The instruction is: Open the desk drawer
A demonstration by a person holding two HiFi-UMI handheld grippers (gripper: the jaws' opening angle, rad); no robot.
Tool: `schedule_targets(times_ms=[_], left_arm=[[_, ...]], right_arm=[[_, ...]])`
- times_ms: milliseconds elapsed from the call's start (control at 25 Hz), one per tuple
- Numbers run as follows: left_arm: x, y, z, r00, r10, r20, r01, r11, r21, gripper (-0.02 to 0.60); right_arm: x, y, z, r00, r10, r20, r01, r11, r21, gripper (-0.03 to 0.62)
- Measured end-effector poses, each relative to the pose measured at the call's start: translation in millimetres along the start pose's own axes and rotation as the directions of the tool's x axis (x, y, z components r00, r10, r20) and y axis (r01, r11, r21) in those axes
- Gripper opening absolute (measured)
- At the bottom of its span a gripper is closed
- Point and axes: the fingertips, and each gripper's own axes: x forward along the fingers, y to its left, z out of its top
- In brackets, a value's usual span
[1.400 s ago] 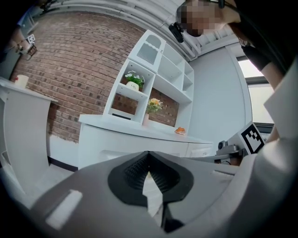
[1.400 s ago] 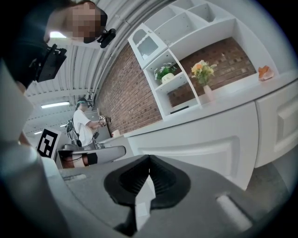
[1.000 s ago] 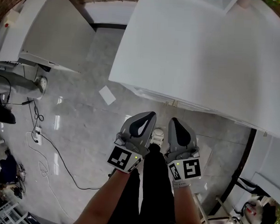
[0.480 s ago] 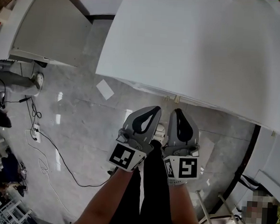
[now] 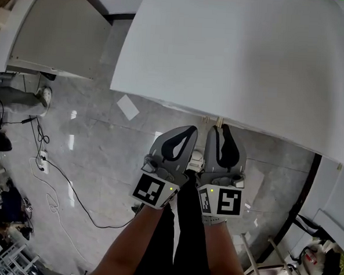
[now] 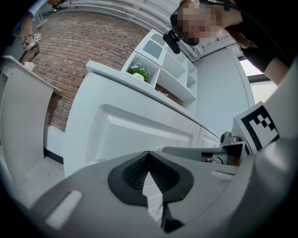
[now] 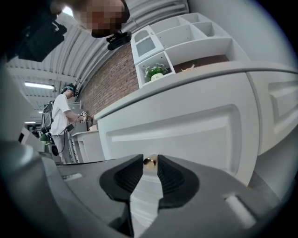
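The drawer sits just under the near edge of the white table, its panelled white front facing us, with a small brass knob low on the panel. In the right gripper view, the right gripper has its fingers closed down to the knob's width, with the knob between the two dark tips and, as far as we can see, touching both. In the head view this gripper reaches up to the table's edge. The left gripper is held close beside it, slightly farther from the edge. In its own view, the left gripper has its fingers closed tip to tip with nothing between them, and it points at the same white front. Below us is a grey floor, where a black cable trails. On the table stands a white shelf holding a plant. A person stands at far left in the right gripper view.
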Motion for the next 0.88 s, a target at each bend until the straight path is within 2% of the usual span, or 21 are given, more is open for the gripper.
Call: schedule_targets(times_ms=[520, 720, 800, 880], left_arm=[[-6, 7, -24, 1.0, 0.003, -0.021, -0.003, 1.0, -0.01, -0.002], [-11, 8, -19, 1.0, 0.015, 0.003, -0.015, 0.999, -0.032, -0.002], [-16, 9, -18, 1.0, 0.01, -0.007, -0.01, 1.0, -0.02, -0.002], [-20, 10, -13, 1.0, 0.011, 0.016, -0.011, 1.0, -0.011, -0.002]], right_arm=[[14, -1, -1, 0.994, -0.104, 0.032, 0.102, 0.994, 0.038, 0.092], [14, -2, -2, 0.989, -0.149, 0.005, 0.148, 0.987, 0.064, 0.08], [14, -3, -3, 0.987, -0.16, -0.003, 0.16, 0.985, 0.068, 0.078], [13, -4, -3, 0.986, -0.164, -0.006, 0.164, 0.983, 0.079, 0.077]])
